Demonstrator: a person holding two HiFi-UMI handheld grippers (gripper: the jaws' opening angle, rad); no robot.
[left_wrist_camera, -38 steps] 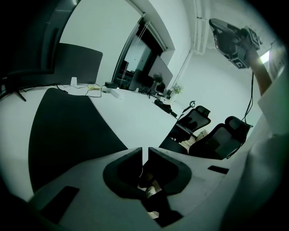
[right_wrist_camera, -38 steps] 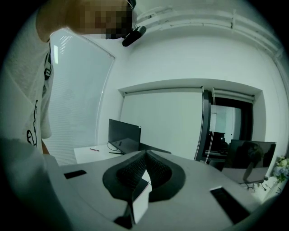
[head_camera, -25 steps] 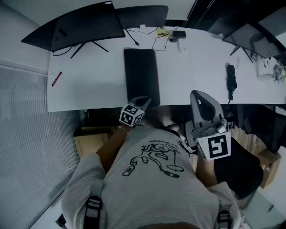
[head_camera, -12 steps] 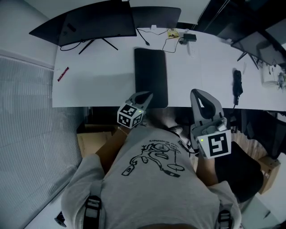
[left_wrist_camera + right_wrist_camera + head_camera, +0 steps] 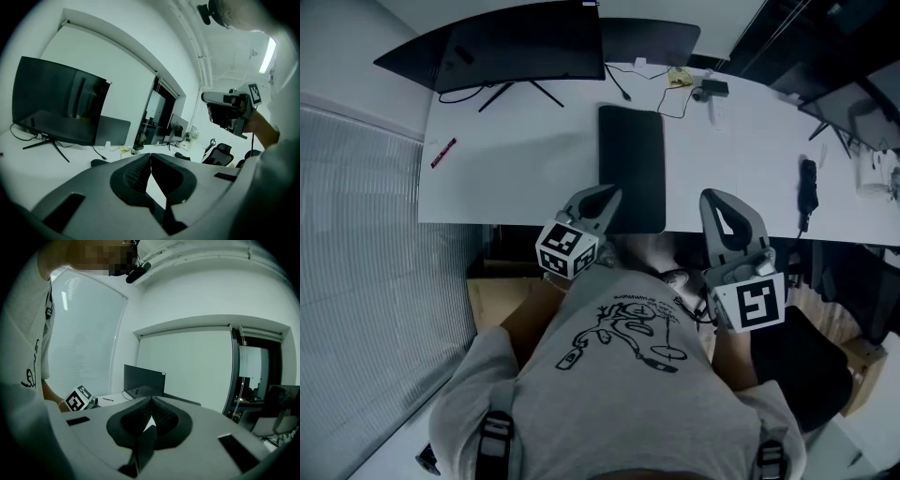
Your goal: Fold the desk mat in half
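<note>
The black desk mat (image 5: 631, 169) lies flat as a narrow strip on the white desk (image 5: 516, 178), running from the cables down to the near edge. My left gripper (image 5: 607, 192) (image 5: 150, 154) is shut with nothing between its jaws. It is held above the desk's near edge, and in the head view its tips overlap the mat's near left corner. My right gripper (image 5: 715, 197) (image 5: 151, 398) is also shut and empty. It sits to the right of the mat, off the desk's near edge, and points level across the room.
A big monitor (image 5: 520, 47) and a second dark screen (image 5: 652, 42) stand at the back of the desk. A red pen (image 5: 443, 153) lies at the left, cables and an adapter (image 5: 712, 89) at the back, and a black object (image 5: 807, 185) at the right. A cardboard box (image 5: 492, 300) sits under the desk.
My left gripper has risen from the mat's near edge toward the camera, still shut. The right gripper has shifted a little. The desk sits further right in the head view.
</note>
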